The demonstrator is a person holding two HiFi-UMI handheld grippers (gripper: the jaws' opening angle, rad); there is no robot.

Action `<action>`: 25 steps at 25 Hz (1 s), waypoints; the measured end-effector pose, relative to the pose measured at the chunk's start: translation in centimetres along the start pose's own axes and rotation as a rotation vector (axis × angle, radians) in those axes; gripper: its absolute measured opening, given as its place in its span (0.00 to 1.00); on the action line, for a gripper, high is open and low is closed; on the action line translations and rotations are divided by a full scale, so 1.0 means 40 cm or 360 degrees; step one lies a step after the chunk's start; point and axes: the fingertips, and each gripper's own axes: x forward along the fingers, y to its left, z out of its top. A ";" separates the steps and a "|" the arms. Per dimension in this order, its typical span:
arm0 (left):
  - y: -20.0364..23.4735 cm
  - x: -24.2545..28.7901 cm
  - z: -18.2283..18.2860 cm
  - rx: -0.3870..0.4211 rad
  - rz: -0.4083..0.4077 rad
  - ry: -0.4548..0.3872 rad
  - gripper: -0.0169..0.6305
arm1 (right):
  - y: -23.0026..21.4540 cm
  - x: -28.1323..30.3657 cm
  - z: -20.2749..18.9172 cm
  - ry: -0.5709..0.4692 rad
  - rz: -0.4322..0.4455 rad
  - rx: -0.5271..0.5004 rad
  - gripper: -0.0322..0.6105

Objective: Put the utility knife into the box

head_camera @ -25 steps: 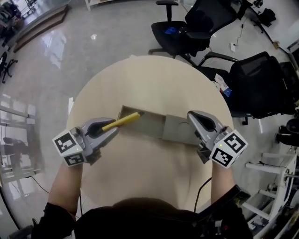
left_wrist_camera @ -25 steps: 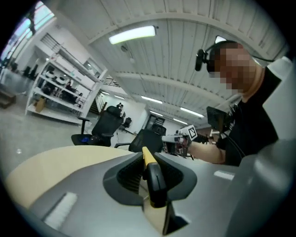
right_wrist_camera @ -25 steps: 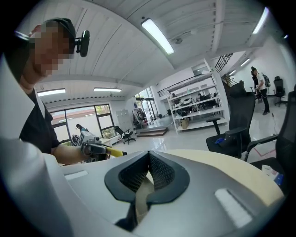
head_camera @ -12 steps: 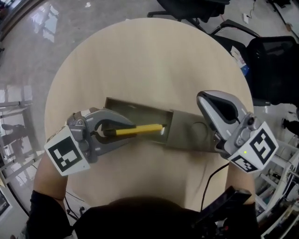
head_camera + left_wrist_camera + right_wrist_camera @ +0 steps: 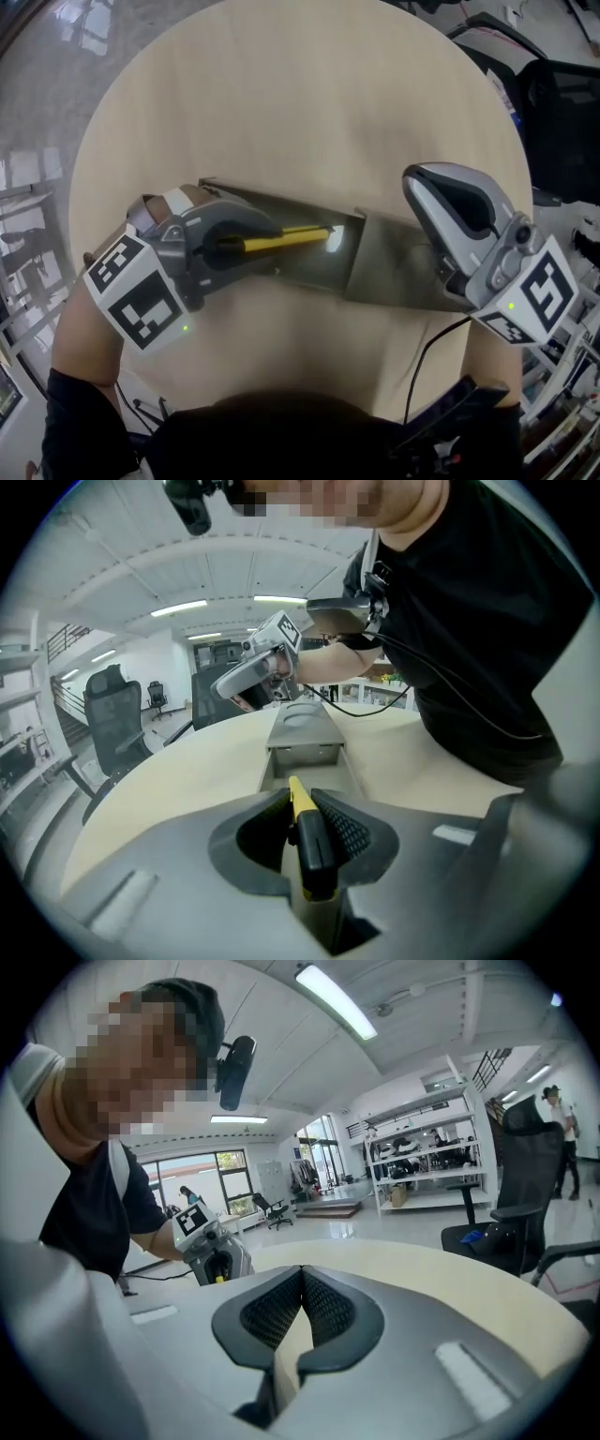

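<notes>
A yellow utility knife (image 5: 281,240) with a black rear end (image 5: 309,841) is clamped in my left gripper (image 5: 248,246), which is shut on its back half. The blade end points right and hangs over the open tray of the long grey box (image 5: 281,202) in the middle of the round table (image 5: 281,103). In the left gripper view the box (image 5: 305,752) runs straight ahead of the jaws (image 5: 298,803). My right gripper (image 5: 422,187) hovers over the box's covered right part (image 5: 403,277); its pads (image 5: 302,1279) meet at the tips with nothing seen between them.
Black office chairs (image 5: 562,122) stand beyond the table's right edge. A black cable (image 5: 427,366) crosses the table's near side by my right arm. Shiny floor (image 5: 37,141) lies to the left. The person's dark-clothed body is close to the near edge.
My left gripper has carried the knife rightward and lower, so its tip now lies over the box's open tray. The head camera has come closer. The right gripper stays by the box's right part.
</notes>
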 end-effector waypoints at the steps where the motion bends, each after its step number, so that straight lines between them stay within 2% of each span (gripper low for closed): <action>1: 0.004 0.006 -0.008 -0.0006 -0.0011 -0.0001 0.13 | -0.011 0.000 -0.001 -0.0016 -0.0003 0.0023 0.07; 7: 0.007 0.014 -0.027 0.0009 -0.0069 0.0032 0.13 | -0.024 -0.010 0.002 -0.0038 -0.0016 0.0020 0.07; 16: 0.009 0.035 -0.052 0.0037 -0.0081 0.0232 0.14 | -0.022 -0.009 0.005 -0.0043 -0.0009 0.0025 0.07; 20: 0.003 0.043 -0.065 0.0037 -0.0104 0.0322 0.18 | -0.022 -0.010 0.006 -0.0046 -0.0011 0.0028 0.07; 25: 0.007 0.042 -0.060 0.0012 -0.0095 0.0312 0.19 | -0.022 -0.011 0.005 -0.0051 -0.0012 0.0033 0.07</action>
